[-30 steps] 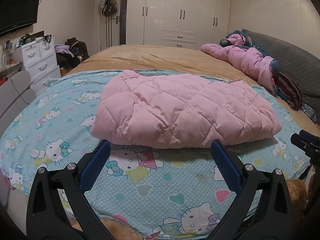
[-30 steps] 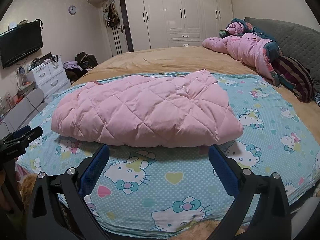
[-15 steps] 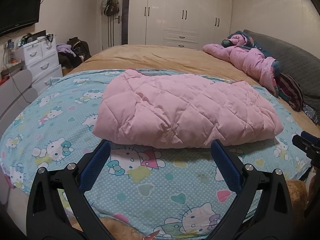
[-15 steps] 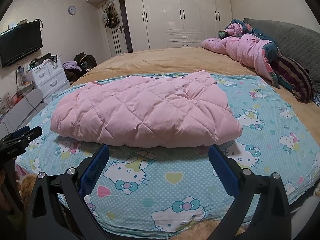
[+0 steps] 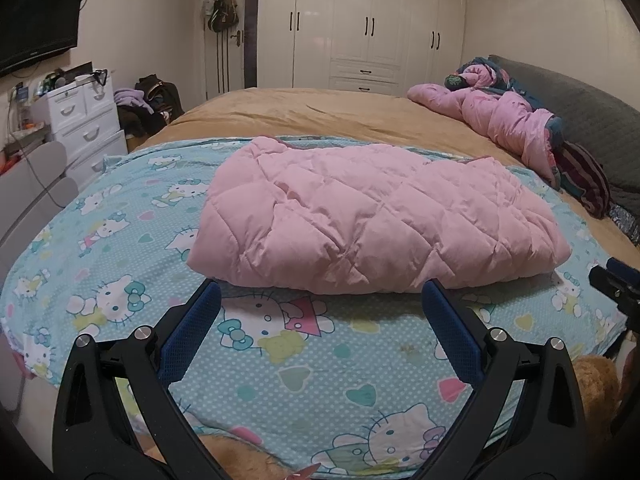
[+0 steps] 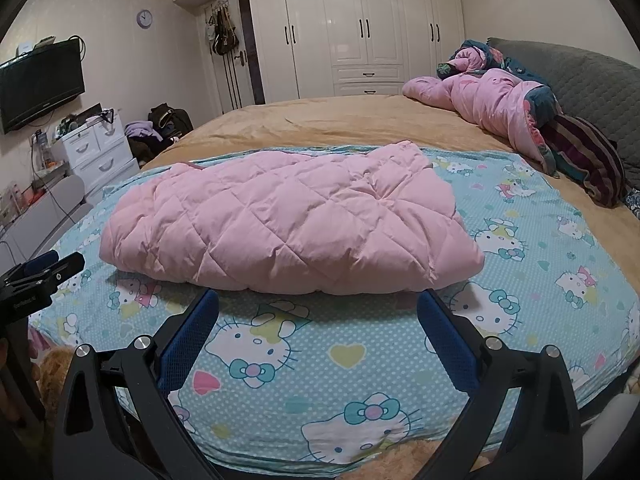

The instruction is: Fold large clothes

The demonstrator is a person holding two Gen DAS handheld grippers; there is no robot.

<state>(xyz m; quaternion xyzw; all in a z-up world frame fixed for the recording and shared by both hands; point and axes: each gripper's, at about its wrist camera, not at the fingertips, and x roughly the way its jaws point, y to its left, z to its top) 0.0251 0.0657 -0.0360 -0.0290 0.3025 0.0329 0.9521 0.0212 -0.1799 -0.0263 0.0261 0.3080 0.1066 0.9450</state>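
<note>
A pink quilted padded garment [image 5: 372, 220] lies folded into a thick bundle on a blue cartoon-cat sheet [image 5: 288, 360] on the bed; it also shows in the right wrist view [image 6: 288, 224]. My left gripper [image 5: 320, 312] is open and empty, held just short of the bundle's near edge. My right gripper [image 6: 318, 312] is open and empty, also just short of the near edge. The right gripper shows at the right edge of the left wrist view [image 5: 616, 284], and the left gripper at the left edge of the right wrist view [image 6: 36, 276].
A tan blanket [image 6: 340, 124] covers the bed beyond the sheet. A crumpled pink duvet [image 6: 496, 100] and a striped cloth [image 6: 584, 152] lie at the far right by a grey headboard [image 6: 580, 76]. White drawers [image 6: 100, 152] and a wall TV [image 6: 40, 84] stand at left, wardrobes [image 6: 360, 28] behind.
Both grippers have shifted only slightly; the view has edged a little closer and lower. The bundle has not moved.
</note>
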